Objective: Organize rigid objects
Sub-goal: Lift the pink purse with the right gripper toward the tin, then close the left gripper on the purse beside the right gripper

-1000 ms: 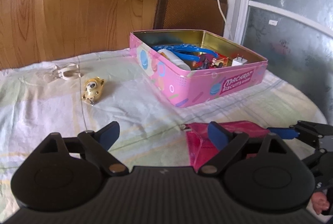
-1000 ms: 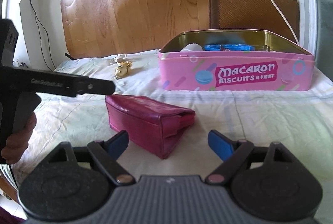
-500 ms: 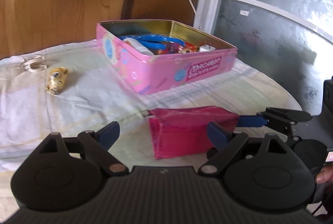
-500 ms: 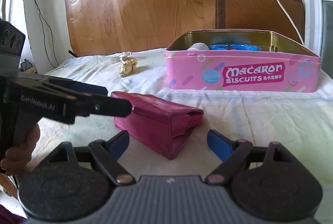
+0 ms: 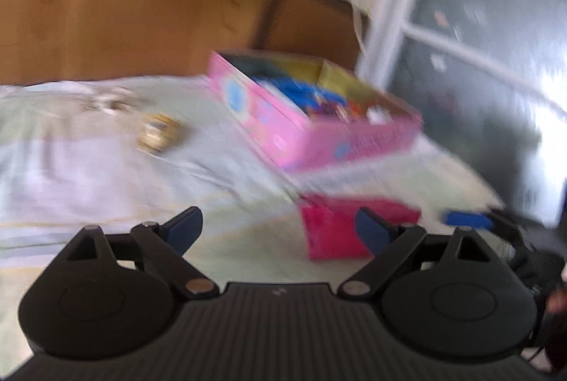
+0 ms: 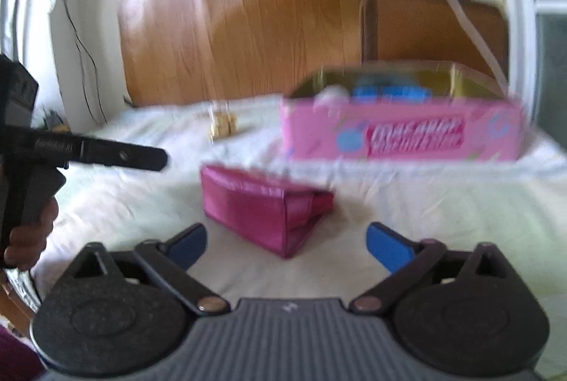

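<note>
Both of my grippers are empty: the right gripper [image 6: 286, 244] has just been opening and now stands at its widest with nothing between its blue pads, and the left gripper [image 5: 280, 228] is spread open too, clear of everything. Just ahead of the right one lies the magenta pouch [image 6: 262, 207], on its side on the cloth-covered tabletop [image 6: 443, 218], roughly midway between the near edge and the pink biscuit tin [image 6: 400, 129] that stands toward the far right. I judge the step in hand to be the approach to that pouch, so the next move calls for bringing the open right gripper forward and down until the pads straddle the pouch, then closing; its sides look soft, so it may give under the squeeze. Inside the lidless tin I can make out something blue [image 5: 301, 92] and a few small reddish and white bits, too blurred to name. Toward the far left edge a small golden trinket [image 5: 156, 133] waits on the cloth, with a pale clip-like thing [image 5: 106, 102] just beyond it, both well apart from the tin and not yet put away.
</note>
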Available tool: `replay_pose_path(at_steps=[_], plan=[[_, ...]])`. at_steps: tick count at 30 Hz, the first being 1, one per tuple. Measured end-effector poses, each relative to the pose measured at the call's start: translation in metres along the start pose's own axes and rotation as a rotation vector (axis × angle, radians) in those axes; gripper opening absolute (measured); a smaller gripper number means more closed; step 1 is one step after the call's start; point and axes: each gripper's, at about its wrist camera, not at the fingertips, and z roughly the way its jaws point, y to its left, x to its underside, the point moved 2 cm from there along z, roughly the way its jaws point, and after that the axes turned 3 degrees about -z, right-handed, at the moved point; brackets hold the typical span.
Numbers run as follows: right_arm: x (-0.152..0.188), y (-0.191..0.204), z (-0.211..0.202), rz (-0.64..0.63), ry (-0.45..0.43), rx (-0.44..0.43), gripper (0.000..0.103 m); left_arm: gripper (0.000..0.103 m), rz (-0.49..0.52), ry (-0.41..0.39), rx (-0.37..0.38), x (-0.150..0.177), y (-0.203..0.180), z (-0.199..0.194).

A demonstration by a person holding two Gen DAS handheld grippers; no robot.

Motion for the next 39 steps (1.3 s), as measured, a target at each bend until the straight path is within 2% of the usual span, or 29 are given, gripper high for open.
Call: replay_pose_path(at_steps=[2, 4, 5, 6, 7, 9, 10, 12, 14, 16, 18, 21, 23, 24, 25, 26, 27, 29, 32, 34, 35, 36, 37, 39], plan=[[0.000, 0.001, -0.029, -0.006, -0.119, 0.020, 0.103, 0.094, -0.031, -0.077, -0.118, -0.007, 0.016, -0.018], [0.004, 0.005, -0.051, 0.010, -0.262, 0.096, 0.103, 0.093, 0.027, -0.118, -0.332, -0.016, 0.021, -0.025], [0.004, 0.008, -0.056, 0.021, -0.287, 0.139, 0.103, 0.093, 0.064, -0.110, -0.414, -0.022, 0.019, -0.024], [0.001, 0.010, -0.055, 0.023, -0.262, 0.156, 0.103, 0.093, 0.086, -0.106, -0.456, -0.026, 0.016, -0.022], [-0.001, 0.010, -0.049, 0.027, -0.212, 0.160, 0.103, 0.093, 0.117, -0.109, -0.461, -0.027, 0.011, -0.021], [-0.001, 0.005, -0.035, 0.090, -0.134, 0.166, 0.102, 0.093, 0.186, -0.078, -0.434, -0.021, -0.004, -0.014], [0.001, 0.001, -0.029, 0.133, -0.121, 0.175, 0.100, 0.093, 0.183, -0.071, -0.412, -0.015, -0.008, -0.012], [0.005, -0.003, -0.015, 0.194, -0.097, 0.182, 0.083, 0.094, 0.123, -0.086, -0.316, -0.001, -0.016, -0.012], [0.008, -0.006, -0.006, 0.226, -0.075, 0.128, 0.075, 0.094, 0.086, -0.057, -0.228, 0.009, -0.023, -0.007], [0.011, -0.008, 0.000, 0.256, -0.068, 0.074, 0.067, 0.094, 0.108, -0.007, -0.171, 0.013, -0.031, 0.005], [0.010, -0.012, 0.006, 0.269, -0.064, 0.034, 0.052, 0.092, 0.159, 0.023, -0.109, 0.012, -0.041, 0.014], [0.006, -0.017, 0.012, 0.268, -0.047, -0.015, 0.040, 0.081, 0.193, 0.060, 0.010, 0.012, -0.052, 0.027], [0.005, -0.019, 0.017, 0.269, -0.034, -0.045, 0.039, 0.076, 0.206, 0.089, 0.038, 0.018, -0.058, 0.039], [0.005, -0.020, 0.019, 0.274, -0.029, -0.062, 0.038, 0.070, 0.198, 0.108, 0.043, 0.019, -0.057, 0.047], [0.005, -0.021, 0.023, 0.278, -0.024, -0.085, 0.034, 0.062, 0.174, 0.122, 0.066, 0.022, -0.056, 0.052], [0.006, -0.021, 0.026, 0.275, -0.020, -0.119, 0.022, 0.058, 0.134, 0.138, 0.113, 0.023, -0.054, 0.058], [0.005, -0.018, 0.028, 0.265, -0.014, -0.145, 0.021, 0.058, 0.091, 0.150, 0.143, 0.024, -0.055, 0.064], [0.005, -0.016, 0.028, 0.204, -0.024, -0.100, 0.021, 0.057, 0.102, 0.150, 0.130, 0.026, -0.066, 0.071], [0.002, -0.026, 0.013, 0.135, -0.083, -0.003, 0.021, 0.057, 0.151, 0.161, 0.186, 0.022, -0.092, 0.082], [0.001, -0.044, 0.003, 0.142, -0.103, 0.057, 0.021, 0.057, 0.189, 0.159, 0.223, 0.017, -0.115, 0.091], [0.002, -0.056, -0.002, 0.165, -0.105, 0.084, 0.020, 0.057, 0.208, 0.159, 0.236, 0.016, -0.126, 0.097], [0.004, -0.066, -0.004, 0.180, -0.101, 0.110, 0.010, 0.055, 0.225, 0.168, 0.253, 0.016, -0.138, 0.105], [0.005, -0.074, -0.006, 0.188, -0.095, 0.135, 0.003, 0.051, 0.237, 0.184, 0.268, 0.017, -0.149, 0.113], [0.010, -0.088, -0.009, 0.196, -0.073, 0.169, 0.004, 0.040, 0.262, 0.233, 0.324, 0.022, -0.172, 0.128]])
